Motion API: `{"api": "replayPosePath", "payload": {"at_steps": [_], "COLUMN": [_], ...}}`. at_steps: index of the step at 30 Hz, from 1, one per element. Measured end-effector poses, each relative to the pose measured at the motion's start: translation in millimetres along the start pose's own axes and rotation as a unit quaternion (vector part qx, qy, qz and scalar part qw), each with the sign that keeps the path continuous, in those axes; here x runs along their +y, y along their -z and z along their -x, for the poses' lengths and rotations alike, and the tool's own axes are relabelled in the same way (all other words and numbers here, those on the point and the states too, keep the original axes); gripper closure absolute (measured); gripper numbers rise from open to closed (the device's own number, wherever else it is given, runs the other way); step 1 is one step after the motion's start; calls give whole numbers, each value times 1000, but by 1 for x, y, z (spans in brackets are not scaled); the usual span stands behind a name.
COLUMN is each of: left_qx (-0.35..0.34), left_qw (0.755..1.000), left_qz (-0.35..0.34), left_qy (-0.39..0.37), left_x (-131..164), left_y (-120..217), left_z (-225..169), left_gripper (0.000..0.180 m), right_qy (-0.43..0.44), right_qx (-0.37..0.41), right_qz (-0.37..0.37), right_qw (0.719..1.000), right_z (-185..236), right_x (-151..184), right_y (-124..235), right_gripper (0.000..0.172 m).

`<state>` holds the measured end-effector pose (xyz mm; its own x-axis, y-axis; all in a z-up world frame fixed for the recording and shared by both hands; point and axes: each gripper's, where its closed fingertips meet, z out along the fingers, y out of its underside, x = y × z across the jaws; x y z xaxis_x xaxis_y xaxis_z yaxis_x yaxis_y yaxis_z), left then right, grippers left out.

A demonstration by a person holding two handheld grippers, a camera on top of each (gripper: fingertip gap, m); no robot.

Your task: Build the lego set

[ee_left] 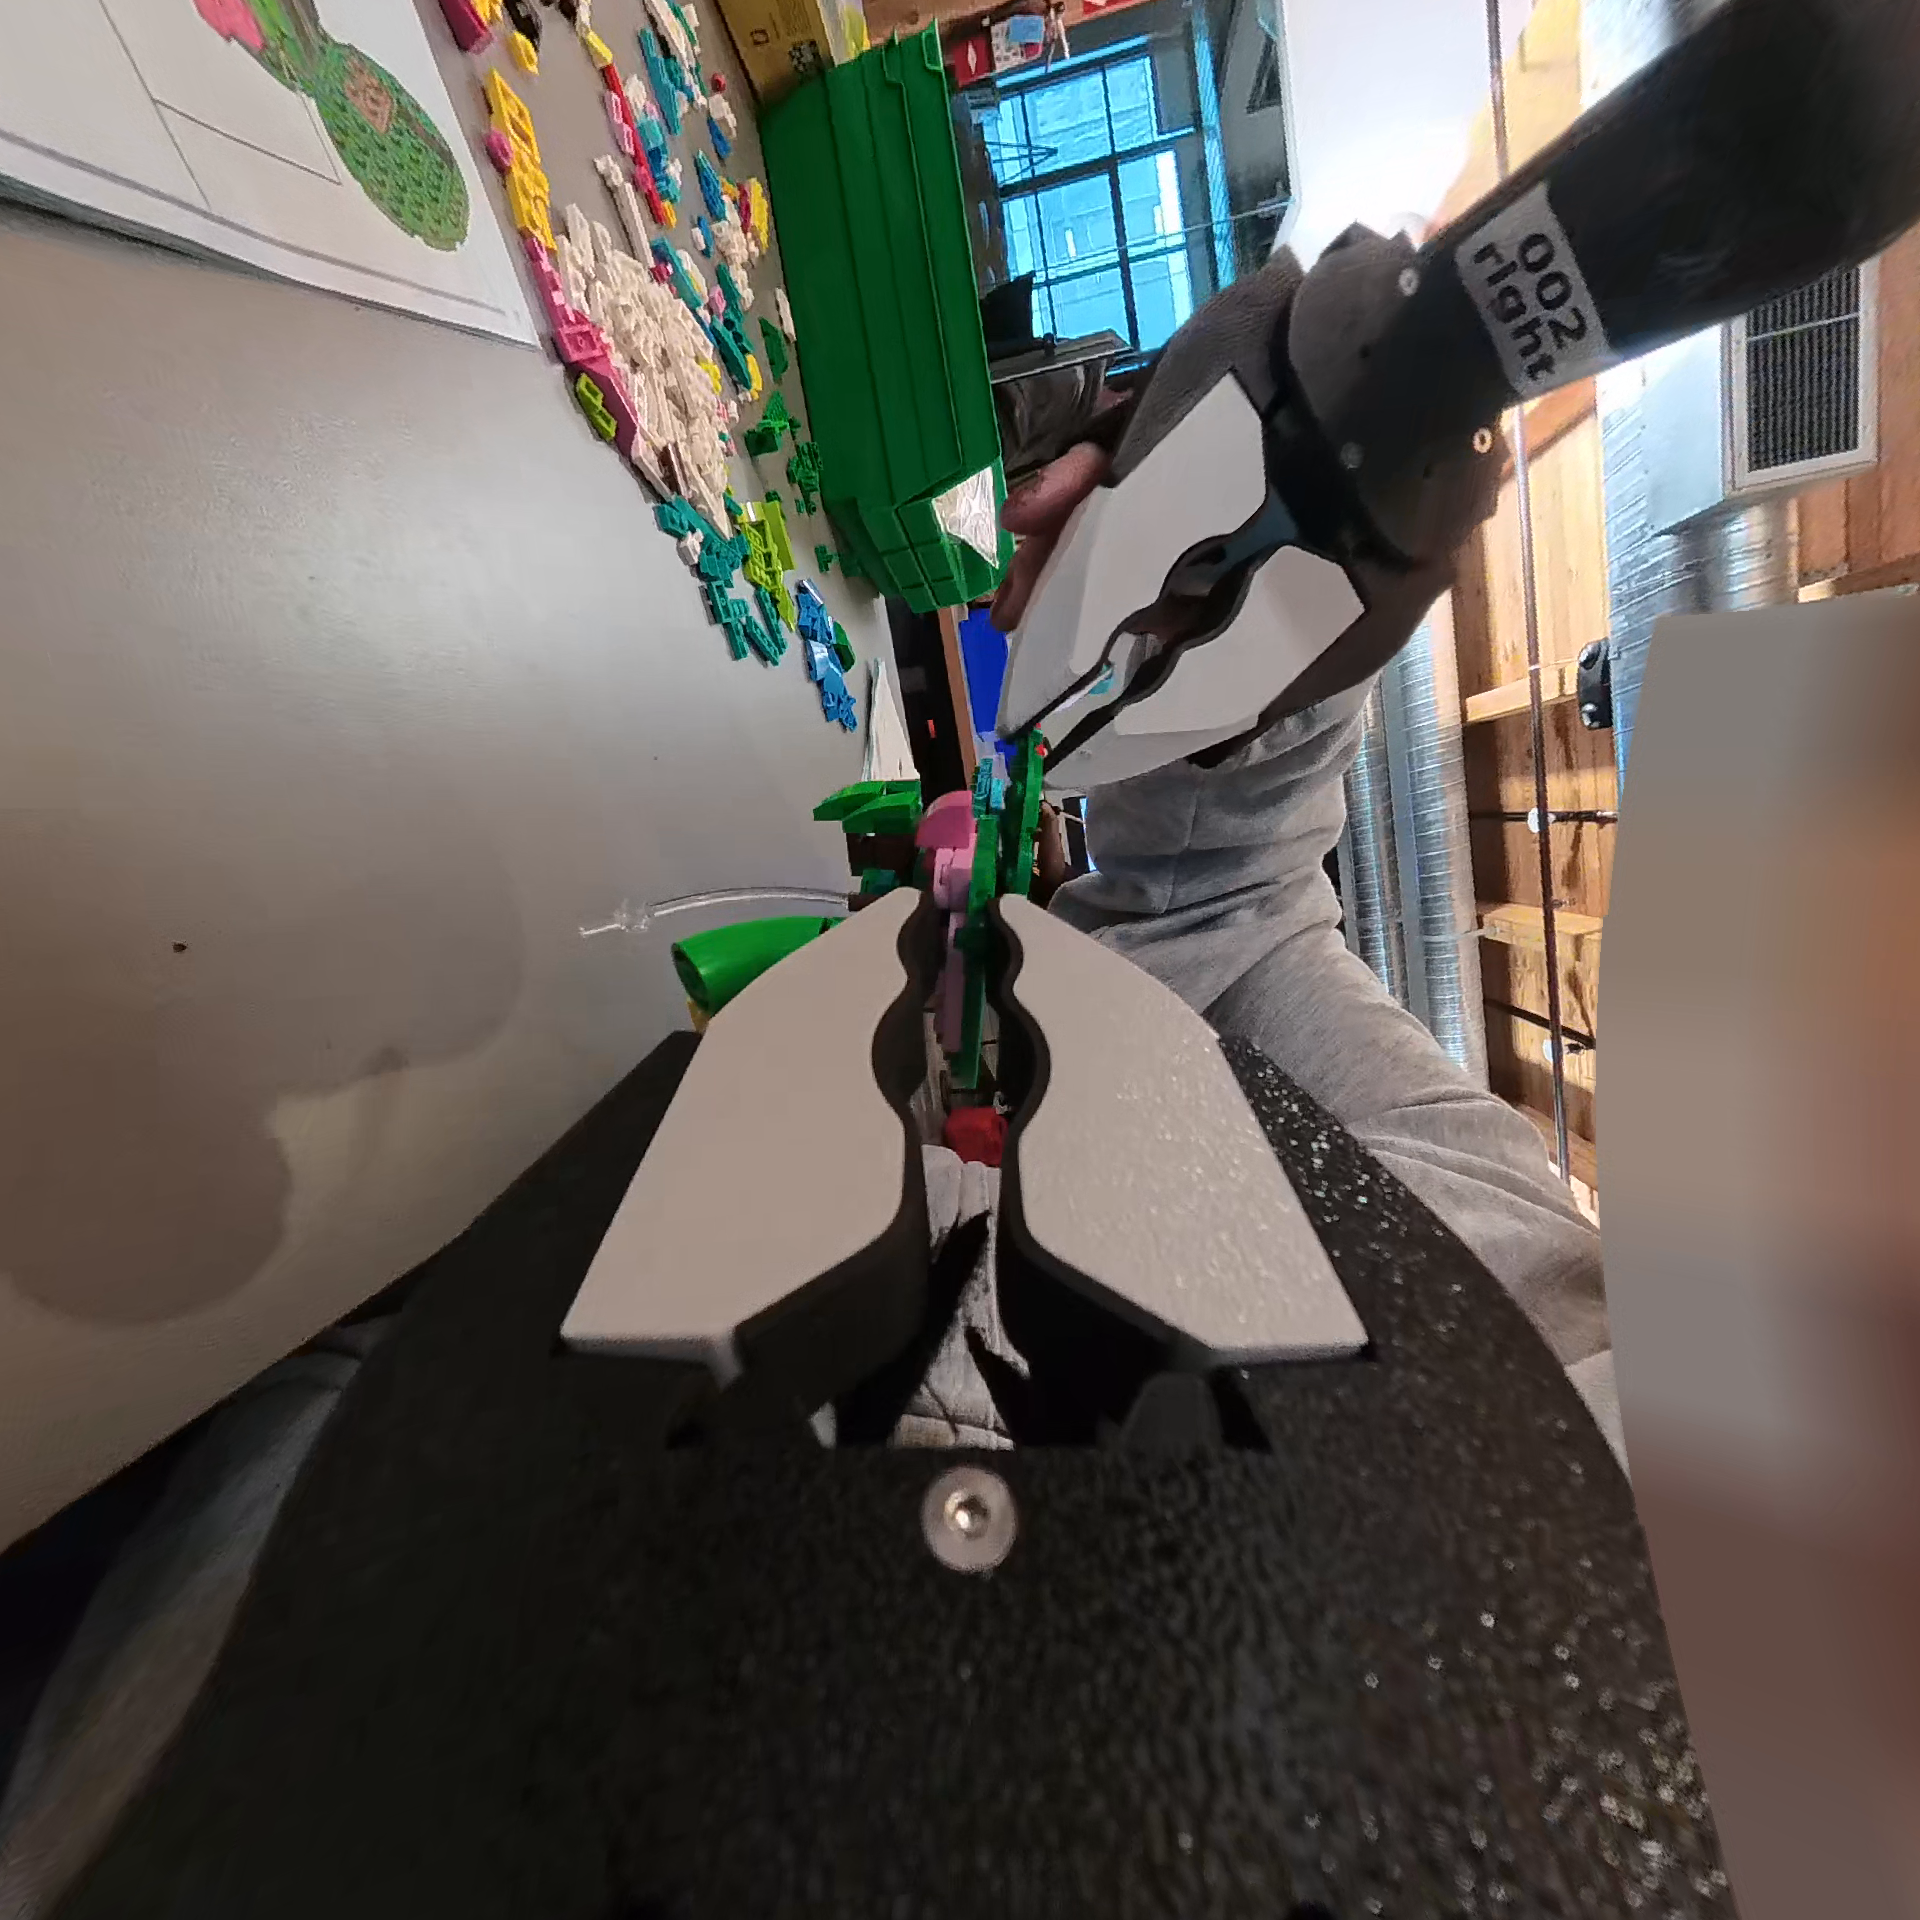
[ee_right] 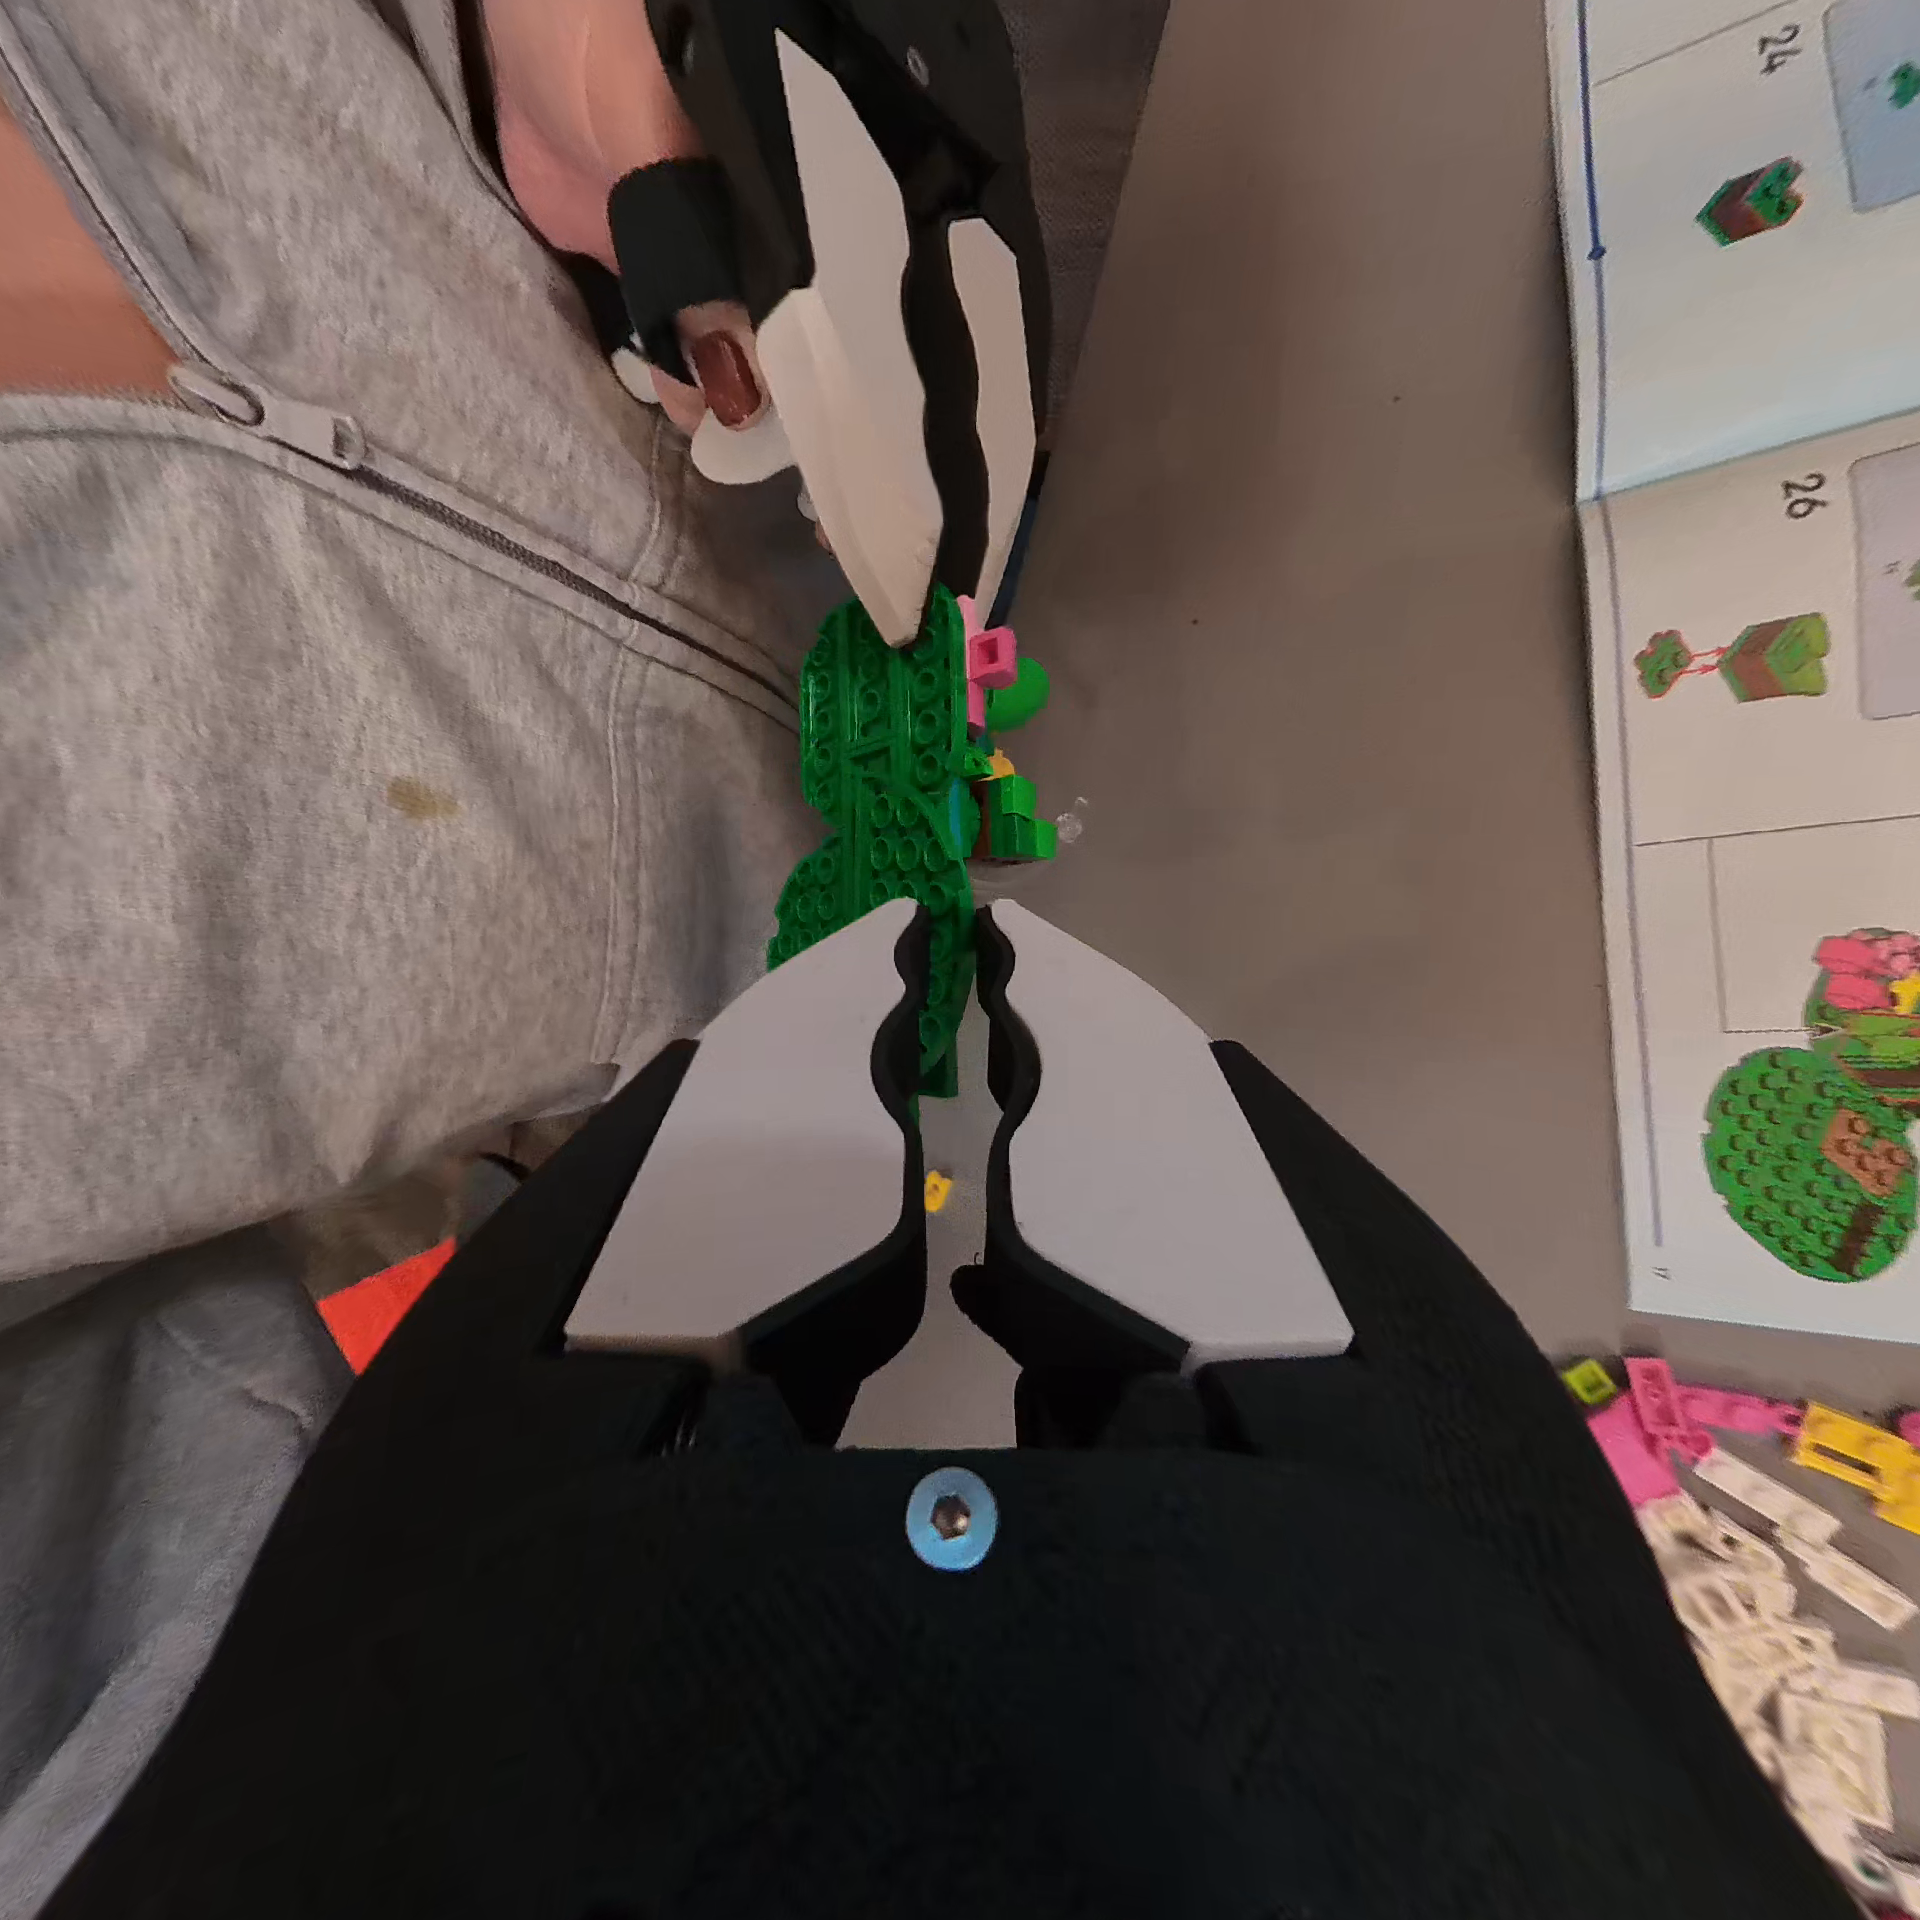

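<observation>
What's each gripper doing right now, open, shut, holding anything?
Left gripper: shut on the green brick model.
Right gripper: shut on the same model's opposite edge.

Instruction booklet (ee_right: 1756,665) is running off the right edge, w/ only part of its pages showing. Loose bricks (ee_right: 1787,1579) at lower right are blurring, shapes unclear. Left gripper's (ee_left: 961,914) fingers are covering the brick model's (ee_left: 982,862) near end. Green bins (ee_left: 883,343) are getting cut at top.
</observation>
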<state>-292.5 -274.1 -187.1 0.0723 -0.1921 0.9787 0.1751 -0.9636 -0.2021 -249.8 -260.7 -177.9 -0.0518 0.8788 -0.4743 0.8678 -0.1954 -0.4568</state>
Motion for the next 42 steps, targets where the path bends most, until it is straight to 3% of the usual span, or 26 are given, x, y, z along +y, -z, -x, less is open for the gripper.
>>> {"api": "replayPosePath", "payload": {"at_steps": [6, 17, 30, 42], "left_qx": [-2, 9, 27, 47], "left_qw": [1000, 998, 997, 995], "left_qz": [-3, -12, -52, -72], "left_qy": [-12, -67, -54, -53], "left_x": [-1, -5, -14, -18], "left_y": [0, 1, 6, 7], "left_z": [-1, -13, -13, -17], "left_gripper": [173, 173, 173, 173], "right_qy": [34, 65, 24, -2], "right_qx": [55, 68, 160, 177], "right_qz": [21, 49, 63, 43], "right_qw": [998, 994, 985, 983], "right_z": [-7, 0, -7, -10], "right_x": [1, -3, -11, -16], "right_y": [9, 13, 19, 24], "right_gripper": [166, 166, 165, 163]}}
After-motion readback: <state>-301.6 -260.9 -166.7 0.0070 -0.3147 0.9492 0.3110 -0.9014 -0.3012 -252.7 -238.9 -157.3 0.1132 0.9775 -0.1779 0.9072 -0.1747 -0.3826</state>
